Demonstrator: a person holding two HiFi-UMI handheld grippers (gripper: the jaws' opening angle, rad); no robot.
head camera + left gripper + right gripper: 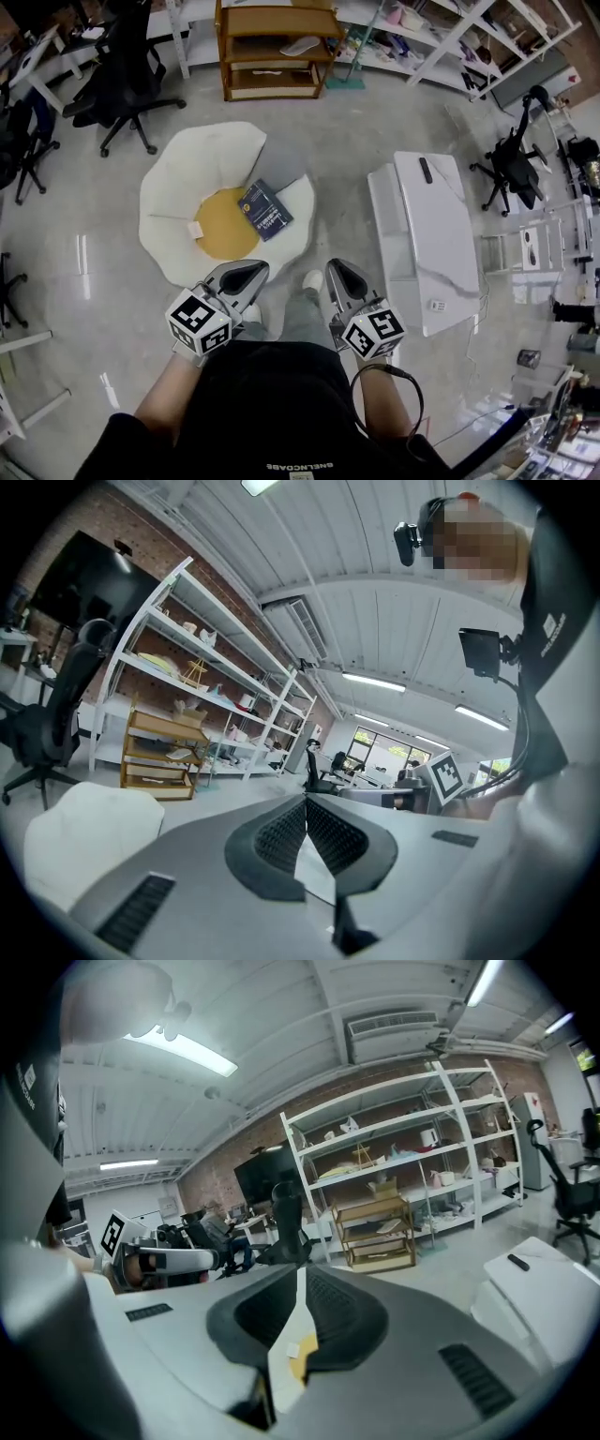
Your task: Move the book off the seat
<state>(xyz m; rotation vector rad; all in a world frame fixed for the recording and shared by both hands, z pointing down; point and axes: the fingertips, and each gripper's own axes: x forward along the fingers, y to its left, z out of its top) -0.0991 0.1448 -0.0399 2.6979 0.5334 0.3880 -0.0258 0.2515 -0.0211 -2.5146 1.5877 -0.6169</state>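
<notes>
- Progress on the task looked nil: the book lay flat on the seat, so the move had not begun.
- Book position: the dark blue cover faced up. It rested at the right edge of the seat's yellow centre, partly over the paler surround and turned at an angle to it.
- The left gripper hung low in front of the person's body, on the near side of the seat and apart from the book. In the left gripper view its jaws met at the tips with nothing between them.
- The right gripper hung beside it at about the same height, also short of the seat. The right gripper view showed its jaws closed together and empty.
- Neither gripper touched the book or the seat.
- What remained, by my judgement, was everything: reach forward over the seat, open a pair of jaws, take the book by an edge, lift it clear and set it down elsewhere.
- The white table just right of the seat, or the bare floor, seemed a likely place.
</notes>
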